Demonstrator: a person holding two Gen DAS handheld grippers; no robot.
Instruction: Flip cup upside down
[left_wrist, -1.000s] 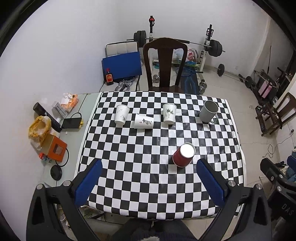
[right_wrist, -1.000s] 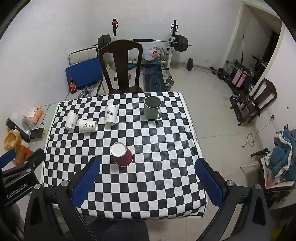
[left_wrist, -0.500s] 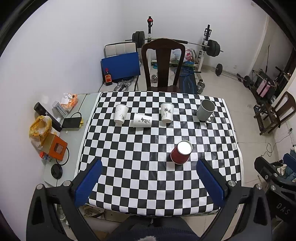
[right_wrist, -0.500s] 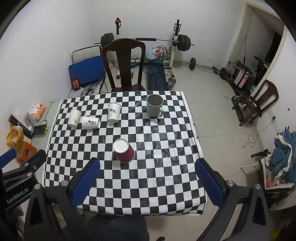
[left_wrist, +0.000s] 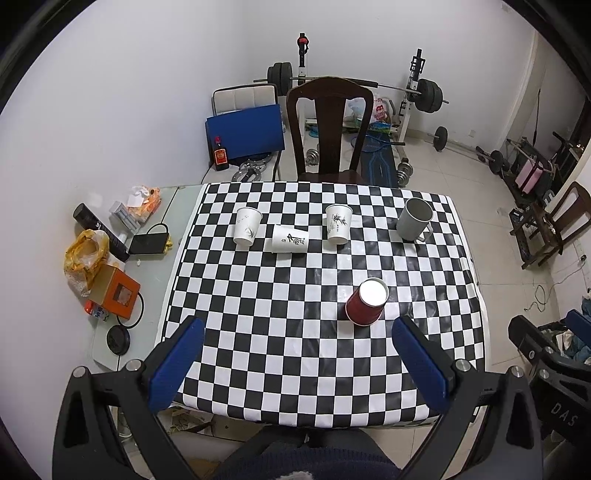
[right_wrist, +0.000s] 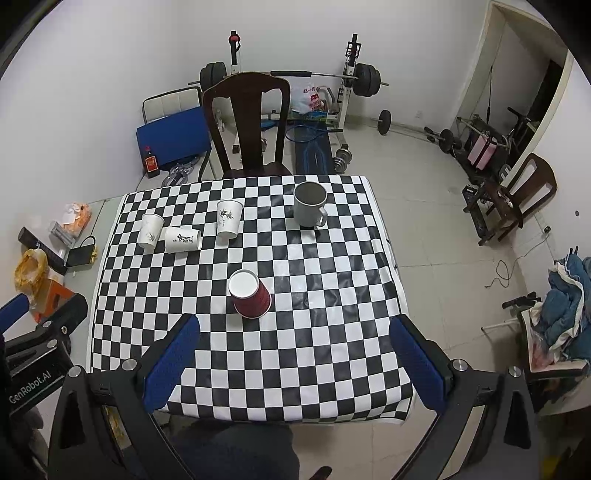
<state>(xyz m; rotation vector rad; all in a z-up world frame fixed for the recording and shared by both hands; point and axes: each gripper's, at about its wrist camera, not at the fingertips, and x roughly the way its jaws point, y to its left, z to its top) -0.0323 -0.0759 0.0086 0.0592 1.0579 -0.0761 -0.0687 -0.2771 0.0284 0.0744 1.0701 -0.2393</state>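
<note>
While both tools are hovering high above the checkered table (left_wrist: 295, 350), I am keeping the left gripper (left_wrist: 295, 354) spread wide with nothing between its blue pads (left_wrist: 177, 363). I am holding the right gripper (right_wrist: 293, 354) equally released and empty. The red cup (left_wrist: 365, 302) is standing on the near-right part of the cloth as the left wrist view shows it, its white end facing up; whether that end is the base or the mouth I cannot tell. It is sitting well apart from both tools. Along the far side, two white paper cups (left_wrist: 246, 231) (left_wrist: 337, 229) are standing upright, and a third white cup (left_wrist: 289, 239) is lying on its side between them. A grey mug (right_wrist: 309, 209) is standing near the far-right corner, mouth up, beyond the red cup.
</note>
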